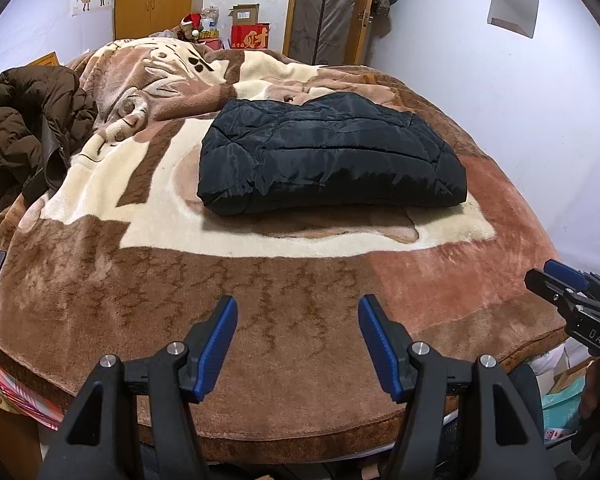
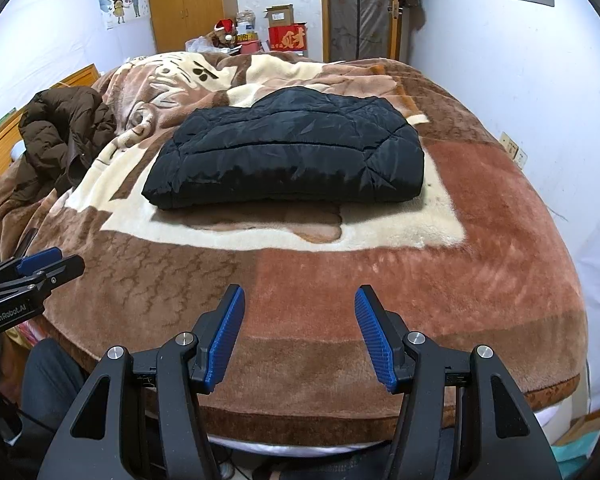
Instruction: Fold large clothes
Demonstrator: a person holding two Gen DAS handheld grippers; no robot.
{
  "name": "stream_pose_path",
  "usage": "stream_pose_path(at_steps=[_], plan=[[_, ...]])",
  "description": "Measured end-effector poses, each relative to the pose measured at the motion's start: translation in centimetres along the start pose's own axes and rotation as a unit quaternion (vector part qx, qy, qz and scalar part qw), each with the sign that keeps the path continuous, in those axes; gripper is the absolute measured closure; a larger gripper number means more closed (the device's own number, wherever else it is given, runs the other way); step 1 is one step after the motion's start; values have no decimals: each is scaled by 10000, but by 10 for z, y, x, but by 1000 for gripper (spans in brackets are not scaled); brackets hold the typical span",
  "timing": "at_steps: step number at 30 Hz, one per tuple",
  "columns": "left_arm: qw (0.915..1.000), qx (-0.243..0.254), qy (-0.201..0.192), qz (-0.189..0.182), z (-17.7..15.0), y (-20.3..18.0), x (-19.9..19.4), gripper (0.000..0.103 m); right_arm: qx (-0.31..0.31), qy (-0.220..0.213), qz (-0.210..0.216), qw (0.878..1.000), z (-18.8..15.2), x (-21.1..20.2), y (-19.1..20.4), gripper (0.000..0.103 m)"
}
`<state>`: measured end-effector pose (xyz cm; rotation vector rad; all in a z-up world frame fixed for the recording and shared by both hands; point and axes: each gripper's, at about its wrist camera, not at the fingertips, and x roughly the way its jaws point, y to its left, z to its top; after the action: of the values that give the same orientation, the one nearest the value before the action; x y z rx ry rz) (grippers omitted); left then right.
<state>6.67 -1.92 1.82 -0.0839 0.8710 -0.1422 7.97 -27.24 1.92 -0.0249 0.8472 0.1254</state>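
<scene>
A black quilted jacket (image 1: 328, 152) lies folded into a thick rectangle in the middle of the bed; it also shows in the right wrist view (image 2: 288, 152). My left gripper (image 1: 298, 320) is open and empty, held above the near edge of the bed, well short of the jacket. My right gripper (image 2: 300, 312) is open and empty, also over the near edge. The right gripper shows at the right edge of the left wrist view (image 1: 556, 280), and the left gripper shows at the left edge of the right wrist view (image 2: 48, 264). A crumpled brown puffer coat (image 1: 24, 132) lies at the bed's left side.
A brown and cream plush blanket (image 1: 260, 280) covers the bed. The white wall (image 2: 520, 80) runs along the bed's right side. A wooden wardrobe (image 2: 184, 4), a red box (image 2: 288, 38) and clutter stand beyond the far end.
</scene>
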Motion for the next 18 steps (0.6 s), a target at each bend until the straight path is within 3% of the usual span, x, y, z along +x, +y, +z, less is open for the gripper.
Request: stream_pose_path(at_steps=[18], plan=[[9998,38,1,198,-4,-7,1,38,6,23,19,10000,-1,0,1,45]])
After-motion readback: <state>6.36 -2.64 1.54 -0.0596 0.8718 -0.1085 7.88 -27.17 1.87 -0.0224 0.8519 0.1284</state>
